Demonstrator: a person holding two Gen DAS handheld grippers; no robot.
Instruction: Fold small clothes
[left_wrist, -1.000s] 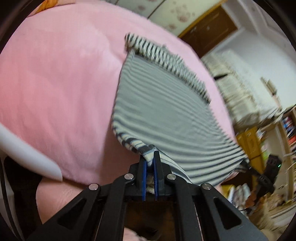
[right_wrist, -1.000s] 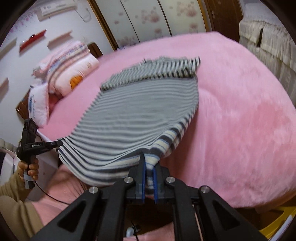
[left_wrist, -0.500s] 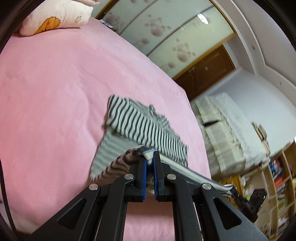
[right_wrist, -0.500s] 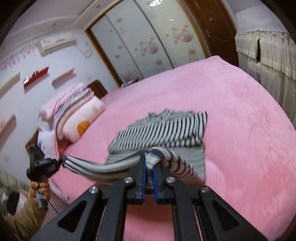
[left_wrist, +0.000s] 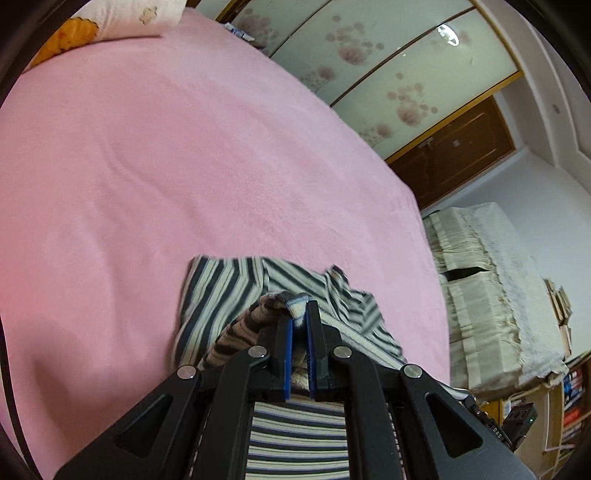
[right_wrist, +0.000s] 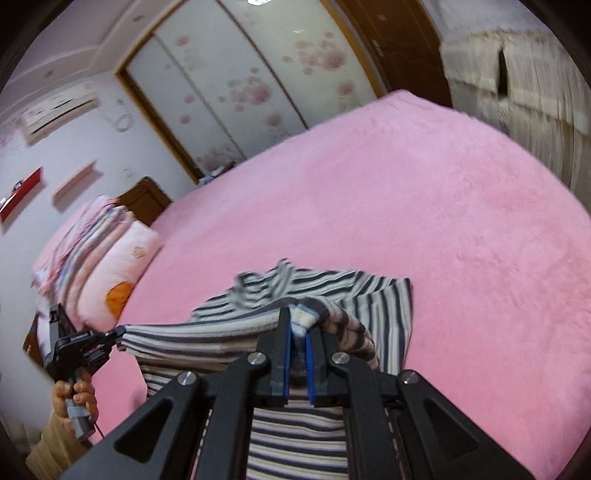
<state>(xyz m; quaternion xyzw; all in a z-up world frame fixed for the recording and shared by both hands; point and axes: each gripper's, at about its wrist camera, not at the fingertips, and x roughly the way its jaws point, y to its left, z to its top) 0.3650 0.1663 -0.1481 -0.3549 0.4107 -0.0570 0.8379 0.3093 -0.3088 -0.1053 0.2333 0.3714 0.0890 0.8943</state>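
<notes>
The pink bed (left_wrist: 184, 147) filled most of both frames. The striped shirt (left_wrist: 229, 288) lay low in the center, its near edge lifted. Left gripper (left_wrist: 298, 314) pinched one corner tight, and right gripper (right_wrist: 298, 321) was clamped on the other.

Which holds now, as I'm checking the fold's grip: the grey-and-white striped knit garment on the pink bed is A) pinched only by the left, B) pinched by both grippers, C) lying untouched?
B: the left gripper and right gripper each clamp a hem corner of the striped garment.
</notes>
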